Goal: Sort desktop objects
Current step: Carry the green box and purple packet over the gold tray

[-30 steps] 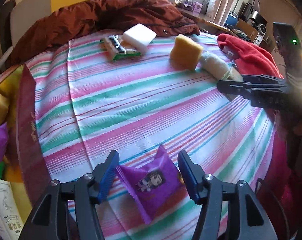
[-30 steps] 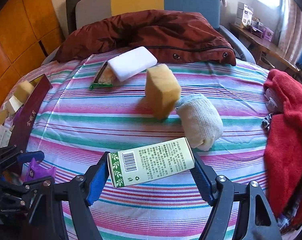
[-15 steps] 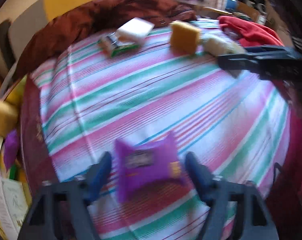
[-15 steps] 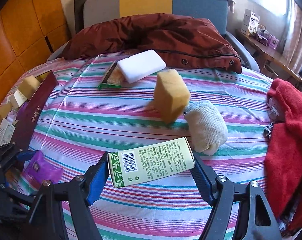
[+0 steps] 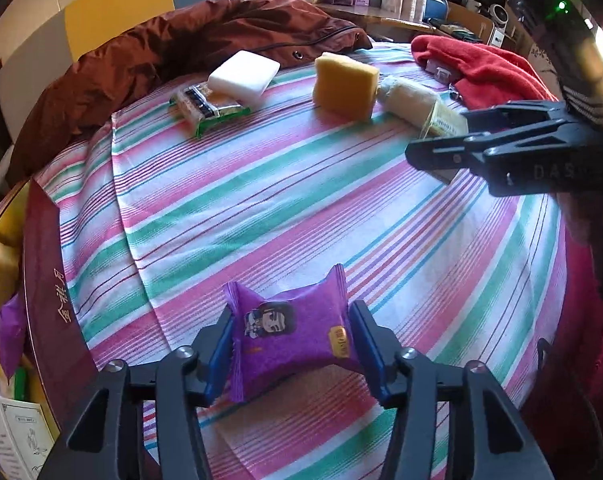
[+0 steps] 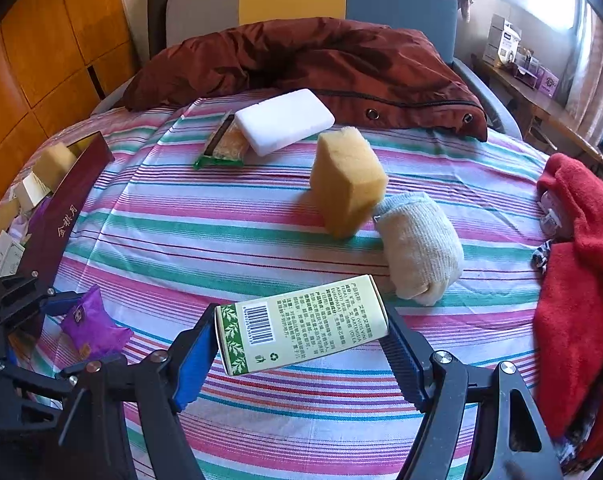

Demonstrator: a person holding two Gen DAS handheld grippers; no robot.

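A purple snack packet (image 5: pixel 289 340) lies on the striped tablecloth (image 5: pixel 281 200) between the blue pads of my left gripper (image 5: pixel 291 320). Its jaws are closing and the pads press the packet's two ends, so the wrapper bulges. From the right wrist view the same packet (image 6: pixel 93 328) and left gripper (image 6: pixel 67 320) sit at the lower left. My right gripper (image 6: pixel 299 330) is shut on a cream-and-green carton (image 6: pixel 313 320) with a barcode, held lengthwise just above the cloth. That carton (image 5: pixel 445 120) and right gripper (image 5: pixel 461 148) show at the right of the left wrist view.
A yellow sponge (image 6: pixel 347 180), a rolled pale sock (image 6: pixel 419 248), a white block (image 6: pixel 283 120) and a green-wrapped snack (image 6: pixel 225 144) lie farther back. A maroon box (image 6: pixel 69 208) with several items stands at the left edge. Red cloth (image 6: pixel 573 280) lies right, a brown jacket (image 6: pixel 321 56) behind.
The left jaws have narrowed onto the purple packet, which turned from slanted to square between the pads. The right gripper has stayed still with the carton.
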